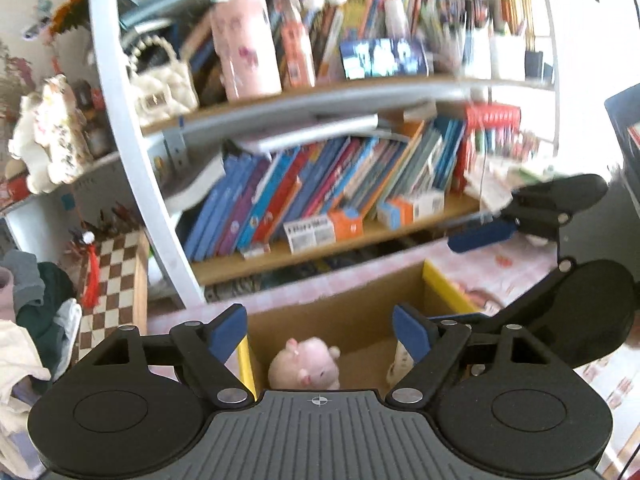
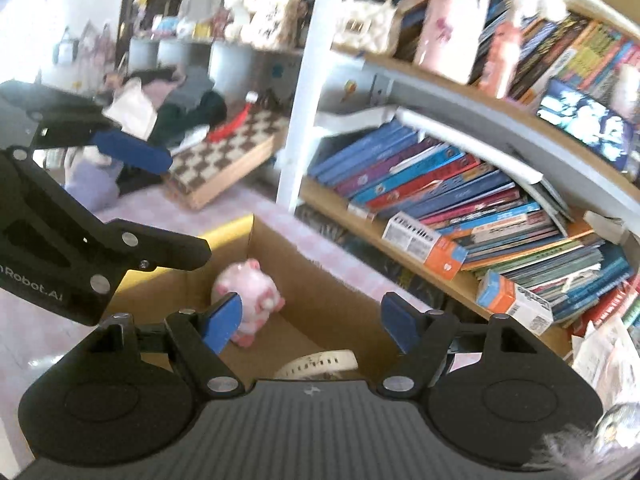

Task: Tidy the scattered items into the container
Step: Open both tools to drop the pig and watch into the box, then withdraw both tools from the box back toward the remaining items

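An open cardboard box with yellow flaps stands on a pink checked surface. Inside it a pink plush pig stands upright near one wall. My left gripper hovers above the box, open, with nothing between its blue pads. In the right wrist view the same box holds the pig and a white round item with black marks, partly hidden by the gripper body. My right gripper is open and empty above the box. Each gripper shows in the other's view: the right gripper and the left gripper.
A bookshelf packed with leaning books rises just behind the box. A checkered game board and a pile of clothes lie to the left. Papers sit at the right edge.
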Demonstrator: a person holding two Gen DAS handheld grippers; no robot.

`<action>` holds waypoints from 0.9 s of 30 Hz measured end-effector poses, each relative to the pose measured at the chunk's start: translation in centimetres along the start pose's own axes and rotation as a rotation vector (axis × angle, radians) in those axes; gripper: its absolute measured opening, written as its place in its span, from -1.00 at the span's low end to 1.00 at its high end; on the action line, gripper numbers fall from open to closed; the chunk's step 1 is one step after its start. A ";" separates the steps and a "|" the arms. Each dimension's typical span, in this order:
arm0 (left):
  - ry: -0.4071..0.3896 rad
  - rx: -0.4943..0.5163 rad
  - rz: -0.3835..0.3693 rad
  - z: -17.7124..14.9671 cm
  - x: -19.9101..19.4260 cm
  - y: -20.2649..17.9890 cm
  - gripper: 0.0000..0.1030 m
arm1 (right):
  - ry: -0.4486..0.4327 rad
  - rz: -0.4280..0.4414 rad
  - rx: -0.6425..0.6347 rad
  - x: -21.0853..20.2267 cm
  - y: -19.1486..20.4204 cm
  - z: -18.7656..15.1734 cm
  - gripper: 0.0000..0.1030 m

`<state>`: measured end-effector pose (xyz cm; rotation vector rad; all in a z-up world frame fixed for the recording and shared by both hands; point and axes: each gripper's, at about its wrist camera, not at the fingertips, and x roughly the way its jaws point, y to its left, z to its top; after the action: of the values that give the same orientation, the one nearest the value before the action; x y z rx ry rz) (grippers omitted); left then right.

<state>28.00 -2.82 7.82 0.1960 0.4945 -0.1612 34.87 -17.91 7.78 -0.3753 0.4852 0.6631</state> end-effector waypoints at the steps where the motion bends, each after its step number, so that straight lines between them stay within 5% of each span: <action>1: -0.017 -0.014 -0.005 -0.2 -0.8 0.1 0.62 | -0.009 -0.006 0.016 -0.7 0.2 -0.1 0.47; 8: -0.062 -0.209 0.013 -3.7 -5.1 1.7 0.74 | -0.025 -0.073 0.145 -5.1 2.2 -2.4 0.49; 18: -0.033 -0.242 -0.002 -8.6 -9.6 2.8 0.74 | 0.024 -0.212 0.279 -9.4 6.4 -7.0 0.52; 27: 0.054 -0.304 0.037 -14.3 -12.8 2.4 0.75 | 0.145 -0.213 0.368 -11.1 11.4 -11.6 0.52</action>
<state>10.84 4.07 2.06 -0.0879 0.5618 -0.0432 16.15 -20.58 2.23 -0.1242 0.6812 0.3308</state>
